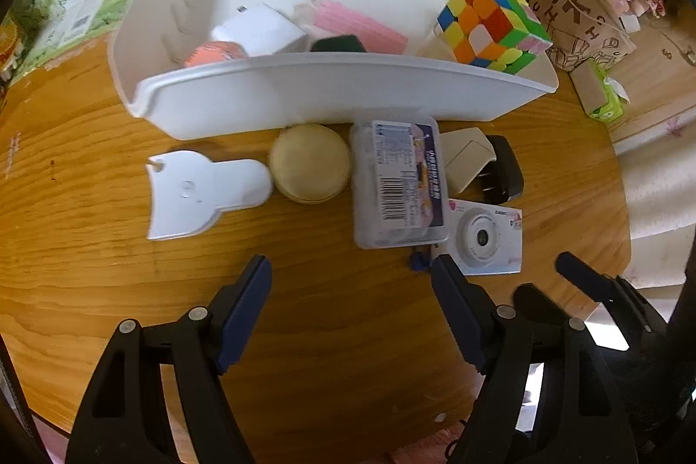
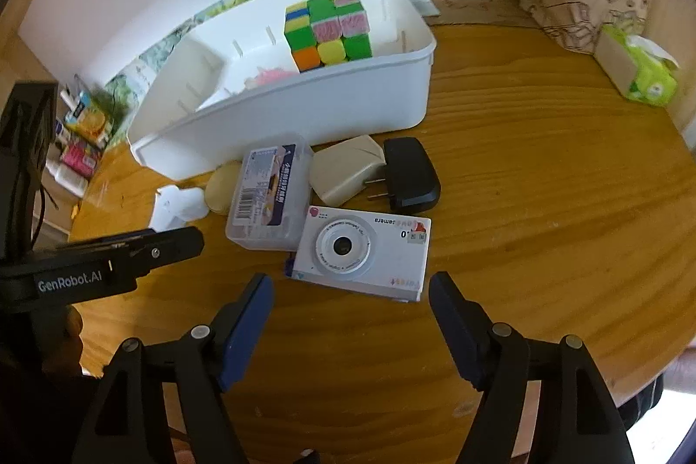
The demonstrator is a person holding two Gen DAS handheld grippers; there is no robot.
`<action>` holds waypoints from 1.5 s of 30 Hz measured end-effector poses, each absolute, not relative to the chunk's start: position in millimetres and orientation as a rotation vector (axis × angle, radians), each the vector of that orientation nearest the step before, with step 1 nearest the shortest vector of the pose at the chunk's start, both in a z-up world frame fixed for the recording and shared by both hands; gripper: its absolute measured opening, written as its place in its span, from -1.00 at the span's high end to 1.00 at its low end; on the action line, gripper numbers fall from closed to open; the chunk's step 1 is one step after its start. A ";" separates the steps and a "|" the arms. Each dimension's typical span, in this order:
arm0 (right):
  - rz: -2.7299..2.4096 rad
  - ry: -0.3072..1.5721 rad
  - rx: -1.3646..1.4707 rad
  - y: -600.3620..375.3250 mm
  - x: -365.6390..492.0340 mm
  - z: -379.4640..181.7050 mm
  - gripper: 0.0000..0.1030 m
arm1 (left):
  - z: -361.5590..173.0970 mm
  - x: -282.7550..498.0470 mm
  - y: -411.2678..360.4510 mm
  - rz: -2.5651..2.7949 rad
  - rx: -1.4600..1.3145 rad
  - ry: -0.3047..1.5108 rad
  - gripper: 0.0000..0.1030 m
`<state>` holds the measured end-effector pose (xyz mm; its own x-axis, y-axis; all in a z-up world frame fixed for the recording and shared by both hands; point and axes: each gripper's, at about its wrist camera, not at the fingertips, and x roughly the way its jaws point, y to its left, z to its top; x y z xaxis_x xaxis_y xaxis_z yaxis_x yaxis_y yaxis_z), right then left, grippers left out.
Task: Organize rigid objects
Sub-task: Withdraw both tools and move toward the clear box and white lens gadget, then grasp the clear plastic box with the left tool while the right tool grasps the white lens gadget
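**A:** Left wrist view. What lies ahead of your left hand-held gripper (image 1: 350,283)?

**B:** Its jaws stand wide with nothing between them, above bare wood. On the surface (image 1: 87,290), in a row before the bin (image 1: 330,90): a flat white scraper (image 1: 200,192), a round tan puck (image 1: 309,163), a clear plastic case (image 1: 398,183), a beige plug (image 1: 467,159) and a black plug (image 1: 506,170), and a white toy camera (image 1: 487,240). All look stiff and light; the case probably slick, so take it across its short sides.

**A:** And the bin?

**B:** It holds a puzzle cube (image 1: 491,25), a white block (image 1: 261,29), a pink comb-like piece (image 1: 361,25), an orange item and a dark one, both half hidden.

**A:** Right wrist view?

**B:** Your right hand-held gripper (image 2: 350,301) is also wide and empty, just short of the camera (image 2: 363,253). Judge it rigid, smooth-shelled; grip across the narrow body, clear of the lens. The cube (image 2: 328,29) sits at the bin's (image 2: 304,107) far end.
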<state>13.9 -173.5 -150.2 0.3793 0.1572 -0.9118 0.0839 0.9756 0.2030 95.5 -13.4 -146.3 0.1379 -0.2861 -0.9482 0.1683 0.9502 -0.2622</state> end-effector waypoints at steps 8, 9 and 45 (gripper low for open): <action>0.165 1.252 0.162 -181.2 41.4 -164.4 -0.52 | -157.6 109.2 -38.7 -0.297 -0.111 1.477 -0.53; 0.187 1.257 0.135 -180.3 43.6 -166.3 -0.53 | -160.0 111.3 -41.0 -0.288 -0.114 1.490 -0.53; 0.669 1.258 -0.341 -138.3 70.1 -200.9 -0.66 | -203.0 143.1 -36.6 -0.032 -0.372 1.597 -0.49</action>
